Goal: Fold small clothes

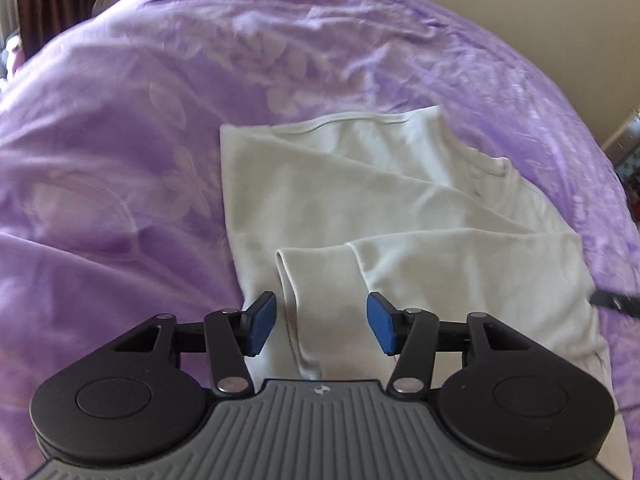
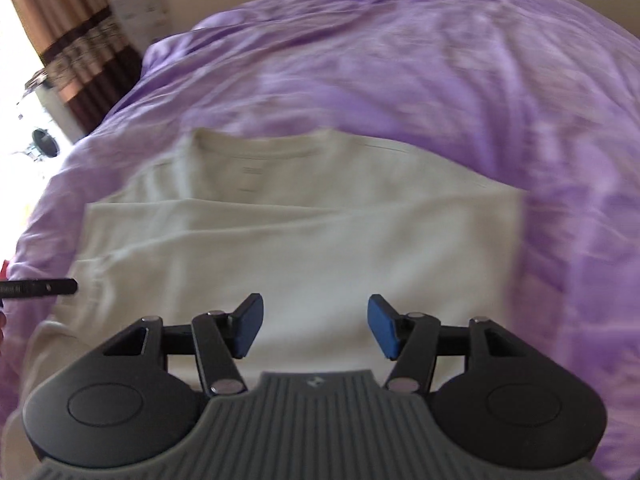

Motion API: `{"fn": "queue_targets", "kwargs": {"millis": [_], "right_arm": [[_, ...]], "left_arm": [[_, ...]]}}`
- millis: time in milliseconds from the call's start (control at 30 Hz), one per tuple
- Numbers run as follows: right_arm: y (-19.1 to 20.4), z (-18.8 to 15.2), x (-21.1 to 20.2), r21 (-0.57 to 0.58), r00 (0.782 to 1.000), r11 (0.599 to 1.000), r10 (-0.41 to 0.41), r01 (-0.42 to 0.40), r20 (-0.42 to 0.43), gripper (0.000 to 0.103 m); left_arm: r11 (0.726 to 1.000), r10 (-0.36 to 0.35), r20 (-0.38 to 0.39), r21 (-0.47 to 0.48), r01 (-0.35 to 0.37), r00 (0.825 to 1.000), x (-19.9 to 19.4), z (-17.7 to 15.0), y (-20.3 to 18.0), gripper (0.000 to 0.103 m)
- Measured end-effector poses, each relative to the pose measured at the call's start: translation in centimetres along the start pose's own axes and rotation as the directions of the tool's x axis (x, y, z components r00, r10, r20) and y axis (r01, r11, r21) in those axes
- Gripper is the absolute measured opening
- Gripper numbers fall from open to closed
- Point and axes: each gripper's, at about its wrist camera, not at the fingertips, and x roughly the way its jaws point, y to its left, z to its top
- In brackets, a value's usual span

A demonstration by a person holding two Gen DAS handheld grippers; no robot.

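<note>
A white T-shirt (image 1: 360,208) lies partly folded on a purple bedspread (image 1: 120,140), its sides and sleeves turned in over the body and its collar at the far end. My left gripper (image 1: 321,326) is open and empty, hovering over the near part of the shirt, with a folded sleeve edge (image 1: 288,280) between its blue pads. The shirt also shows in the right wrist view (image 2: 304,232), collar far. My right gripper (image 2: 315,326) is open and empty above the shirt's near part.
The purple bedspread (image 2: 440,72) surrounds the shirt on all sides. Brown curtains (image 2: 76,32) and a bright window stand at the far left. A black part of the other gripper (image 2: 40,287) shows at the left edge. A wall lies beyond the bed.
</note>
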Motion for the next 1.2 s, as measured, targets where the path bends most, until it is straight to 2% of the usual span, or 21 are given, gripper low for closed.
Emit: {"fn": "queue_targets", "kwargs": {"millis": [67, 133, 167, 200, 233, 267, 367, 500, 633, 700, 733, 767, 833, 900, 1033, 1100, 1200], "right_arm": [[-2.6, -0.8, -0.5, 0.023, 1.0, 1.0, -0.009, 0.009, -0.005, 0.055], [-4.5, -1.6, -0.9, 0.036, 1.0, 0.999, -0.011, 0.011, -0.008, 0.055], [-5.3, -1.9, -1.2, 0.038, 1.0, 0.999, -0.01, 0.01, -0.005, 0.055], [-5.8, -2.4, -1.6, 0.038, 1.0, 0.999, -0.012, 0.012, 0.0, 0.055], [-6.3, -2.7, -2.0, 0.036, 1.0, 0.999, -0.014, 0.014, 0.004, 0.055], [-6.7, -3.0, -2.3, 0.028, 1.0, 1.0, -0.015, 0.015, 0.009, 0.055], [-6.9, -4.1, -3.5, -0.029, 0.999, 0.999, -0.039, 0.039, 0.024, 0.065], [-5.8, -5.9, -3.7, -0.149, 0.997, 0.986, -0.077, 0.072, -0.028, 0.065], [-3.9, -7.7, -2.2, -0.312, 0.982, 0.937, -0.182, 0.154, -0.06, 0.063], [-3.5, -8.1, -1.3, -0.364, 0.972, 0.909, -0.232, 0.201, -0.045, 0.049], [-3.5, -8.0, -1.3, -0.369, 0.971, 0.906, -0.235, 0.207, -0.034, 0.021], [-3.8, -7.8, -1.5, -0.359, 0.972, 0.91, -0.232, 0.208, -0.024, 0.005], [-4.7, -7.1, -3.0, -0.303, 0.972, 0.926, -0.235, 0.227, 0.01, 0.004], [-5.9, -6.7, -4.6, -0.24, 0.97, 0.941, -0.241, 0.238, 0.02, 0.004], [-7.2, -7.6, -4.6, -0.205, 0.973, 0.955, -0.227, 0.215, -0.037, 0.003], [-7.3, -8.0, -3.7, -0.204, 0.971, 0.954, -0.235, 0.22, -0.052, 0.002], [-7.8, -8.2, -2.7, -0.18, 0.97, 0.96, -0.23, 0.214, -0.075, 0.003]], "left_arm": [[1.0, 0.006, 0.009, -0.007, -0.006, 1.0, 0.7, 0.3, 0.2, 0.059], [1.0, 0.028, 0.011, -0.008, -0.027, 1.0, 1.1, 0.6, 0.2, 0.05], [1.0, 0.03, 0.01, -0.01, -0.029, 1.0, 1.2, 0.6, 0.3, 0.043], [0.999, 0.04, 0.012, -0.008, -0.04, 0.999, 1.2, 0.6, 0.2, 0.031], [0.998, 0.06, 0.025, -0.001, -0.06, 0.998, 1.0, 0.6, 0.0, 0.011], [0.998, 0.069, 0.04, 0.009, -0.07, 0.997, 0.7, 0.6, -0.2, 0.004], [0.998, 0.041, 0.102, 0.038, -0.045, 0.994, -1.2, 1.0, -1.2, 0.003], [0.996, 0.022, 0.16, 0.078, -0.035, 0.987, -3.8, 2.1, -3.4, 0.003], [0.992, 0.023, 0.192, 0.114, -0.046, 0.981, -5.8, 3.2, -5.9, 0.003], [0.991, 0.024, 0.205, 0.121, -0.05, 0.978, -6.4, 3.7, -6.9, 0.003], [0.991, 0.022, 0.214, 0.125, -0.05, 0.977, -6.8, 3.8, -7.3, 0.003], [0.991, 0.012, 0.23, 0.128, -0.043, 0.973, -7.5, 4.1, -7.6, 0.003], [0.992, -0.014, 0.267, 0.122, -0.019, 0.964, -8.9, 4.6, -7.8, 0.002], [0.993, 0.012, 0.274, 0.111, -0.044, 0.962, -9.1, 5.0, -7.3, 0.002], [0.987, 0.102, 0.17, 0.103, -0.121, 0.98, -4.6, 4.2, -5.2, 0.002], [0.988, 0.123, 0.12, 0.08, -0.133, 0.985, -2.0, 3.1, -4.1, 0.002], [0.98, 0.175, 0.084, 0.081, -0.182, 0.981, 1.2, 1.7, -3.0, 0.002]]}}
